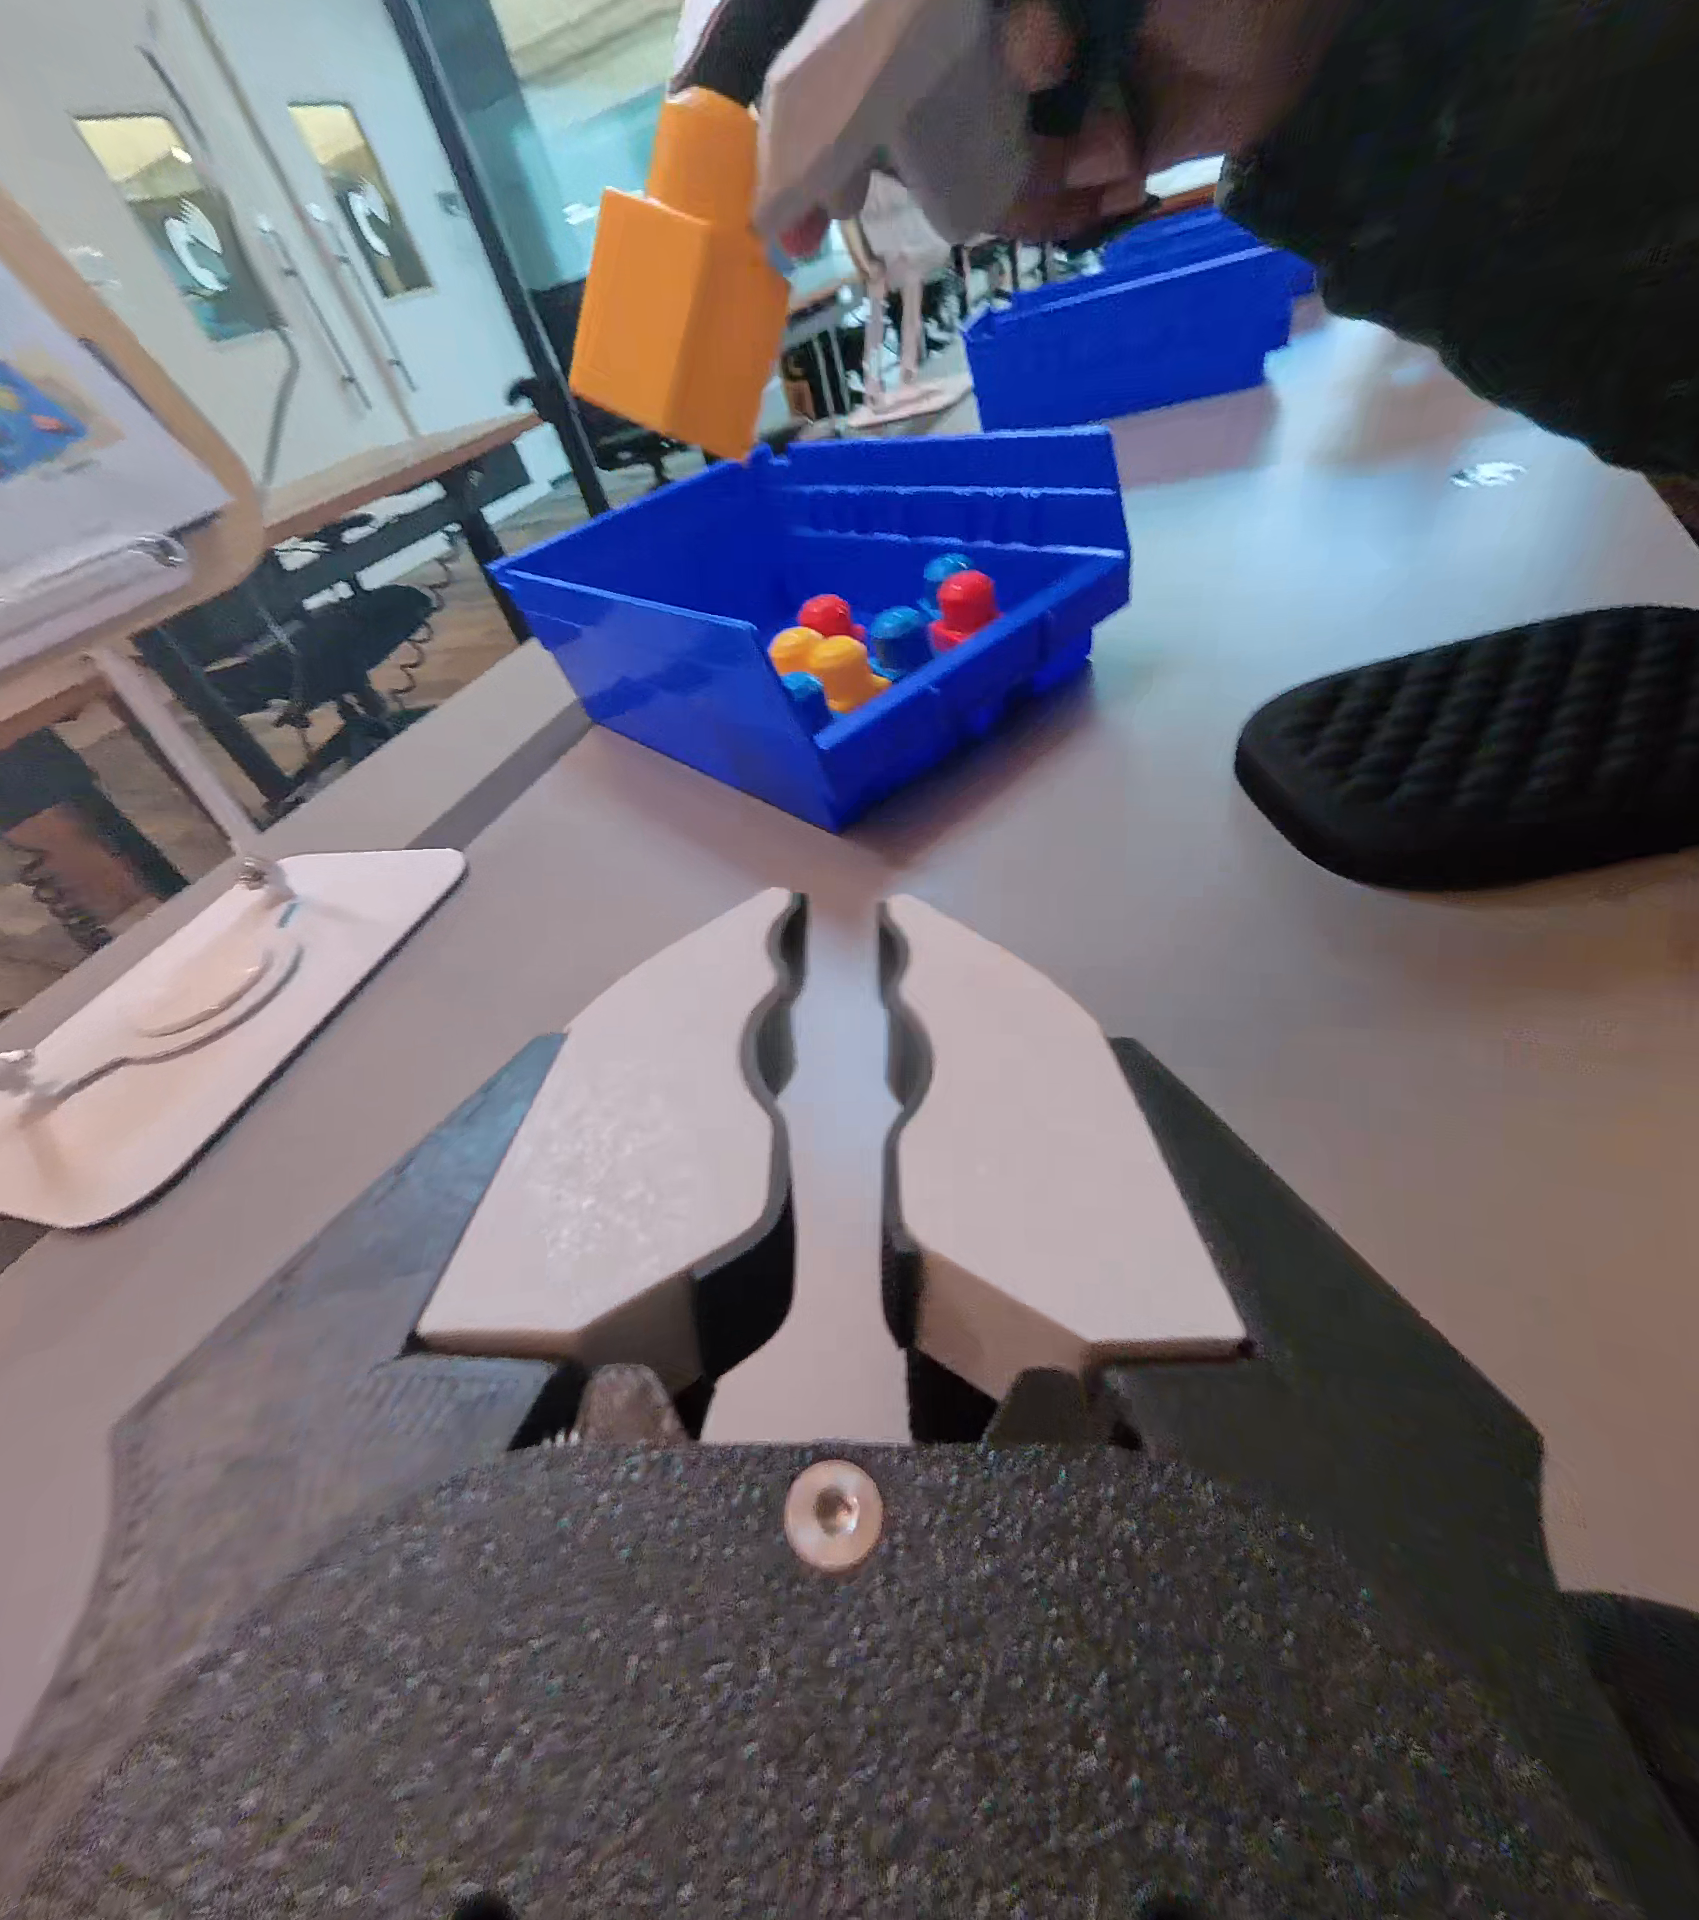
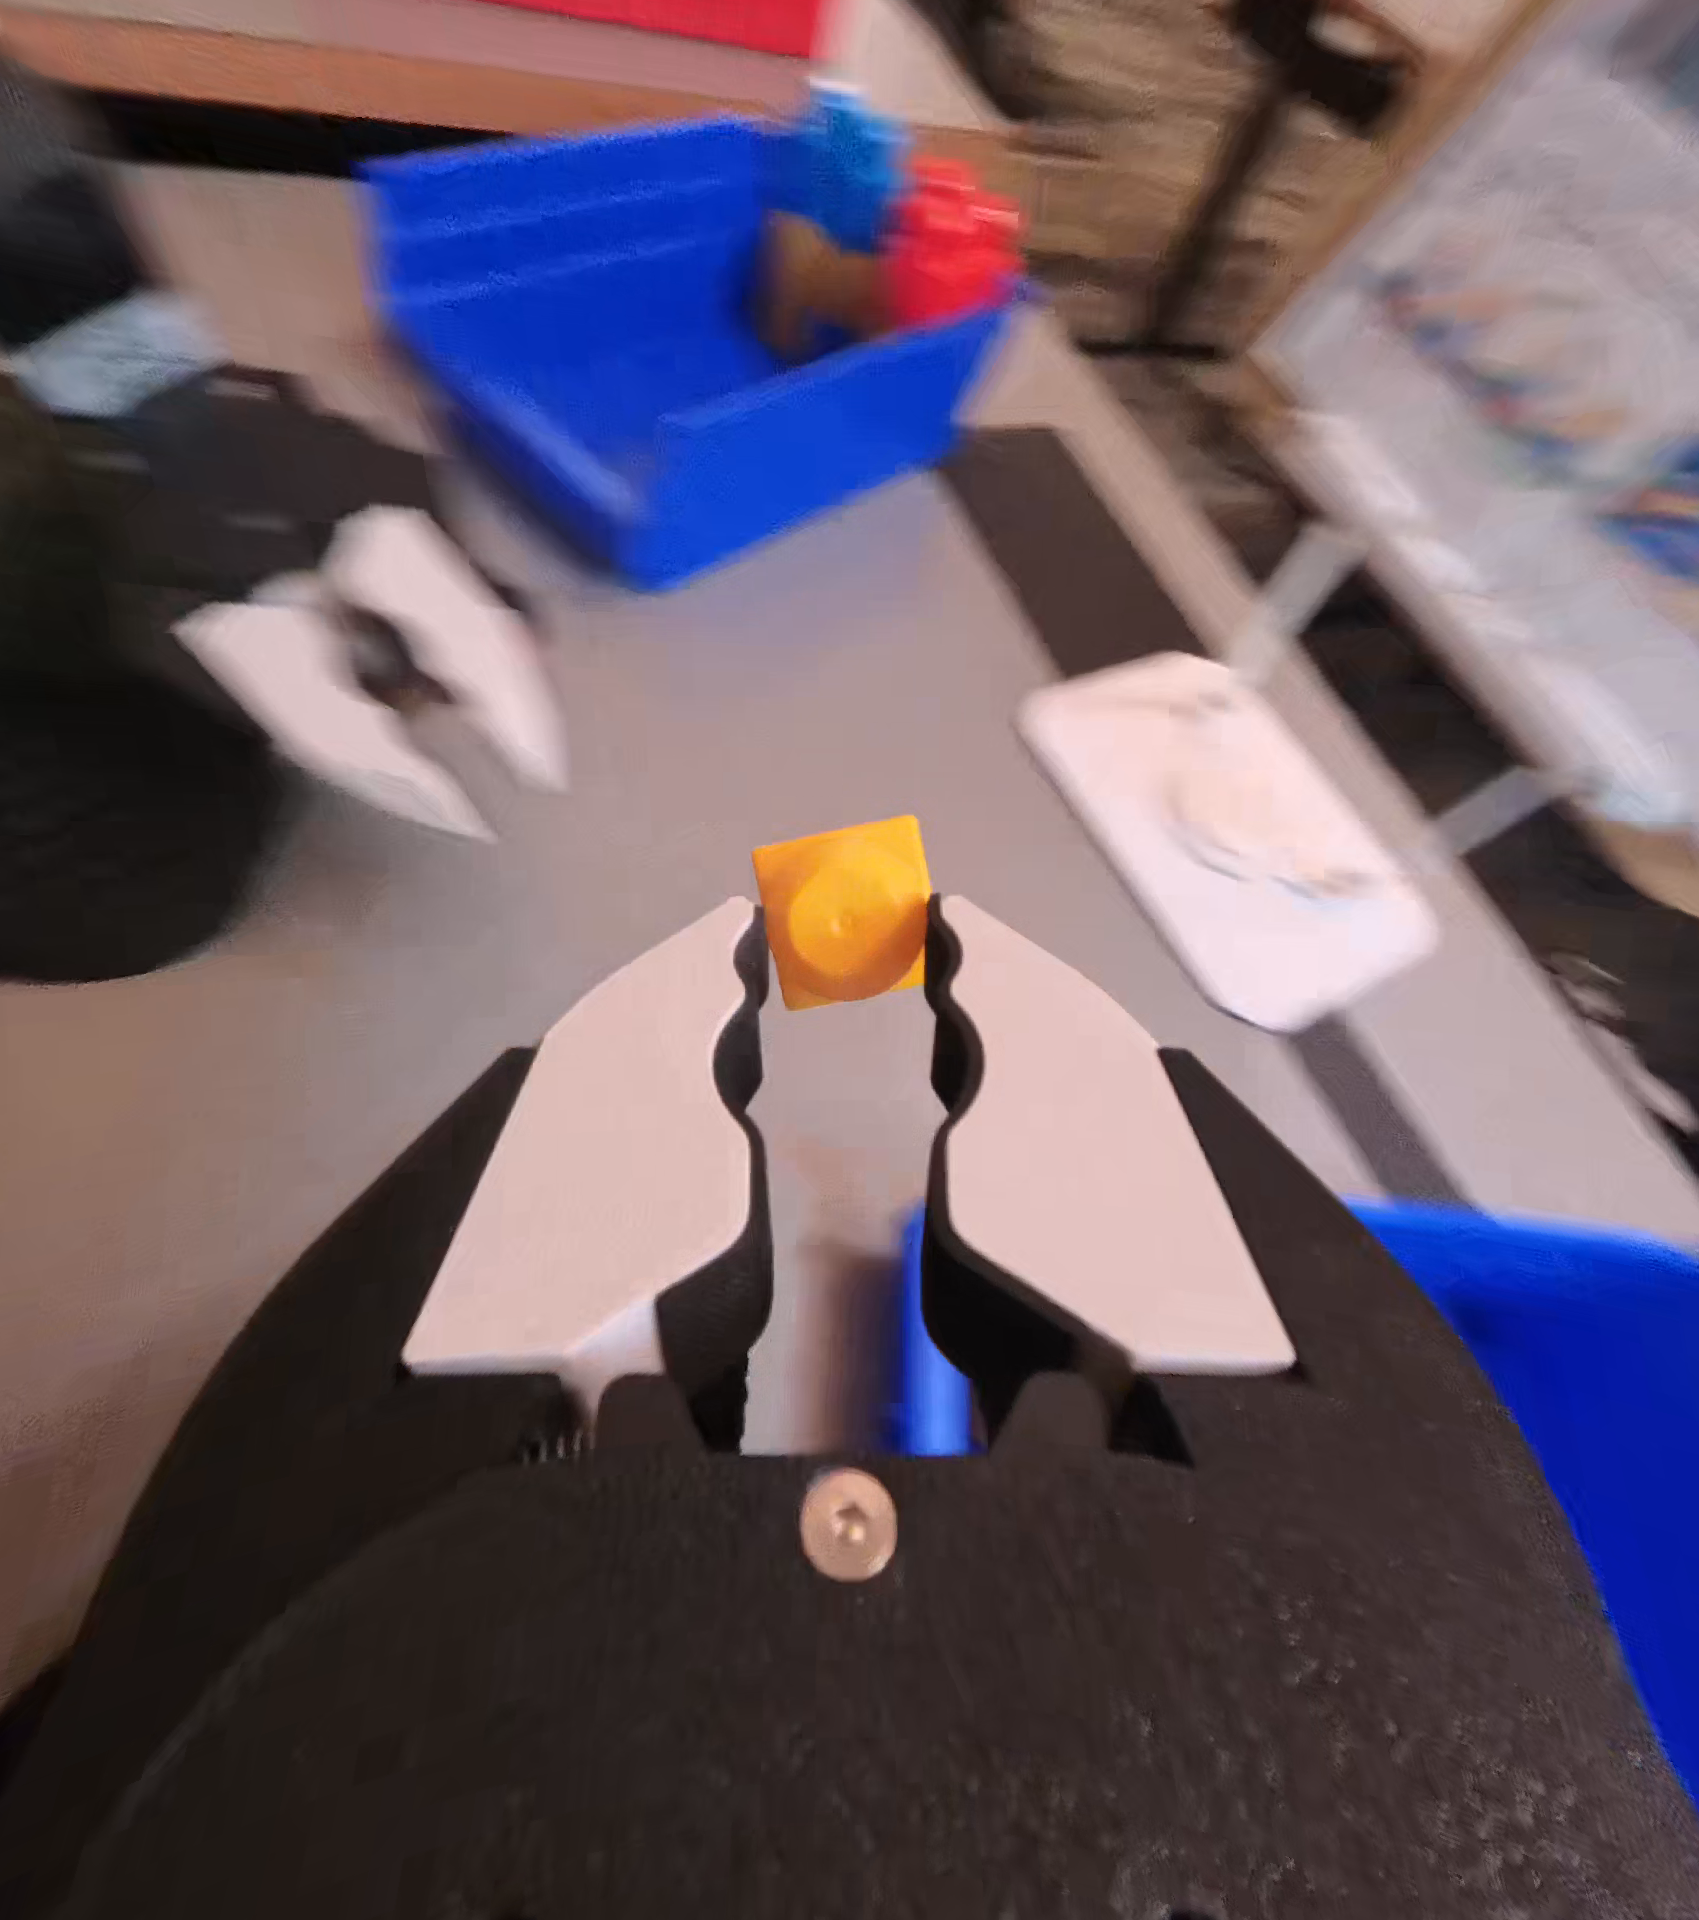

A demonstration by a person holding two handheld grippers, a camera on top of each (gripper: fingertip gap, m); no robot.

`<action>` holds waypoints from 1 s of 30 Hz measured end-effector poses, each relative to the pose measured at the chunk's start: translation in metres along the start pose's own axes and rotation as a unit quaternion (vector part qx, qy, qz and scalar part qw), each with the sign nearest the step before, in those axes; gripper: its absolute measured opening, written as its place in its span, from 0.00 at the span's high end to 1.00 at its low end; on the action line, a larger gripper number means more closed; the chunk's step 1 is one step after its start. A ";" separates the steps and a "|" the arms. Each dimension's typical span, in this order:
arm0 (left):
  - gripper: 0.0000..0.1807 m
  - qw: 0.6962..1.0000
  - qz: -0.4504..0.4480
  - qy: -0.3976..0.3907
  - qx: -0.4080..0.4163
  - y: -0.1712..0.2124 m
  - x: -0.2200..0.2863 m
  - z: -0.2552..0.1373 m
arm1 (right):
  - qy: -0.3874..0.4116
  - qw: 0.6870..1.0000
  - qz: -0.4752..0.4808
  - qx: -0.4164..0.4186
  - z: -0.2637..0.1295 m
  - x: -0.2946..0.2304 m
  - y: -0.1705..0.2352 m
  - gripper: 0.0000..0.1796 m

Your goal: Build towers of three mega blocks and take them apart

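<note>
Orange plastic mega block, single-stud, sits clamped between the tips of the right gripper, its round stud facing the camera and its square body slightly rotated between the white fingers. In the left wrist view the same orange block hangs in the air, tilted, above and beyond the left gripper, just over the far corner of the open blue plastic bin.

Left gripper: empty, white fingers close together with a narrow gap between them showing the grey tabletop. The bin lies straight ahead of the fingertips, near but apart from them. Inside it, loose blocks in red, blue and orange are heaped toward the bin's right half.

To the left of the left fingers, a white flat stand base rests on the table. To their right, ahead, lies a black textured pad. Further blue bins stand well beyond the near bin.

The right wrist view is motion-blurred away from the gripper; the near bin appears ahead of the held block.
</note>
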State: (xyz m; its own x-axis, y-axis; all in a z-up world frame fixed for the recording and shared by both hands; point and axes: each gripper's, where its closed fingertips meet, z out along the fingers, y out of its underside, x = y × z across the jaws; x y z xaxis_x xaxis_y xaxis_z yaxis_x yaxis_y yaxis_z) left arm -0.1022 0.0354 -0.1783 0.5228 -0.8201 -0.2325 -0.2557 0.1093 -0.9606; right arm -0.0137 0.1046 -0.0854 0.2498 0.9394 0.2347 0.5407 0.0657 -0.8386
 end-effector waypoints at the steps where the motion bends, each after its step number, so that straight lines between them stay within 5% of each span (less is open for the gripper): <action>1: 0.99 1.000 -0.001 -0.013 0.007 -0.002 -0.005 -0.003 | 0.056 0.998 0.013 -0.020 -0.010 0.035 0.006 0.84; 4: 1.00 0.998 -0.006 -0.051 0.020 -0.008 -0.018 -0.009 | 0.175 0.976 0.082 -0.102 -0.033 0.125 0.049 0.84; 7: 1.00 0.997 -0.008 -0.075 0.026 -0.009 -0.027 -0.012 | 0.191 0.953 0.162 -0.170 -0.029 0.168 0.107 0.84; 16: 1.00 0.997 0.002 -0.076 0.005 0.002 -0.028 -0.008 | 0.056 0.928 0.241 -0.278 0.041 0.140 0.198 0.84; 24: 1.00 0.998 -0.001 -0.053 0.017 -0.001 -0.021 -0.009 | 0.038 0.934 0.245 -0.259 0.042 0.134 0.187 0.75; 30: 1.00 0.994 -0.004 -0.100 0.036 -0.015 -0.040 -0.021 | 0.105 0.970 0.210 -0.064 0.012 0.129 0.116 0.75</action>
State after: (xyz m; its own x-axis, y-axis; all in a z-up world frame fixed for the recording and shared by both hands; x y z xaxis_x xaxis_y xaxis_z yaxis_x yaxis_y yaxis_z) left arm -0.1367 0.0546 -0.1514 0.6780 -0.6934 -0.2437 -0.1964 0.1486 -0.9692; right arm 0.0720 0.2376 -0.1582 0.6207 0.7840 -0.0079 0.4482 -0.3631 -0.8169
